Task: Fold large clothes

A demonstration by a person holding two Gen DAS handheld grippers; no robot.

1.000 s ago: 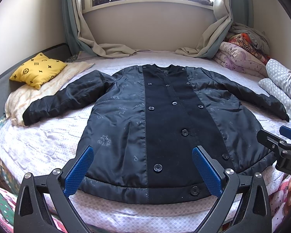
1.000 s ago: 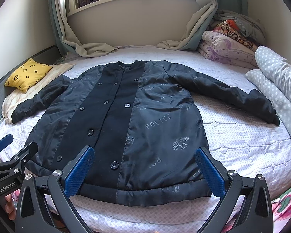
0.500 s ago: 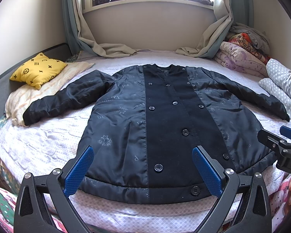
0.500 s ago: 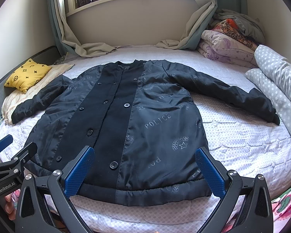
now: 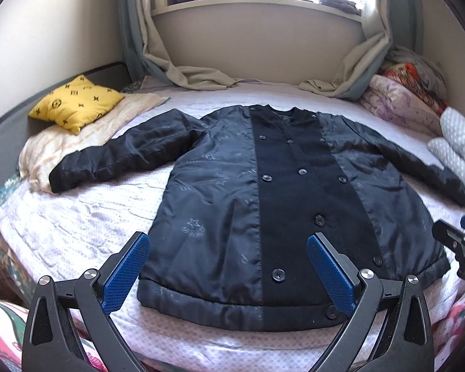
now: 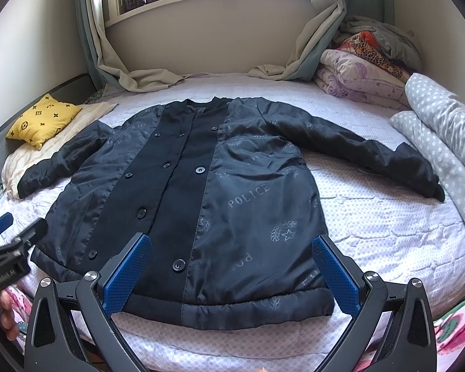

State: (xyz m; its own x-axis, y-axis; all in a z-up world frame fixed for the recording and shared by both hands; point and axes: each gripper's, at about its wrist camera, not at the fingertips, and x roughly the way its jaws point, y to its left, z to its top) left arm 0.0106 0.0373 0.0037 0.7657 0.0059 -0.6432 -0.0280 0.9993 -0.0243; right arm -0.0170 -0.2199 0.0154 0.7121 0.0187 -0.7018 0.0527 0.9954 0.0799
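Note:
A large dark navy jacket [image 5: 263,192] with a black buttoned front panel lies flat and face up on the bed, both sleeves spread out to the sides; it also shows in the right wrist view [image 6: 220,198]. My left gripper [image 5: 228,248] is open and empty, hovering above the hem near the jacket's left half. My right gripper [image 6: 231,249] is open and empty, above the hem near the jacket's right half. The left sleeve [image 5: 124,158] reaches toward the pillow. The right sleeve [image 6: 365,155] reaches toward the dotted bedding.
The bed [image 5: 77,217] has a white quilted cover. A yellow pillow [image 5: 74,102] lies at the left on a cream blanket. Folded quilts [image 6: 362,71] and grey dotted bedding [image 6: 443,130] line the right side. Curtains [image 5: 195,74] drape onto the bed's far edge under the window.
Both grippers have shifted slightly left and forward over the hem. The jacket has not moved and both grippers stay open.

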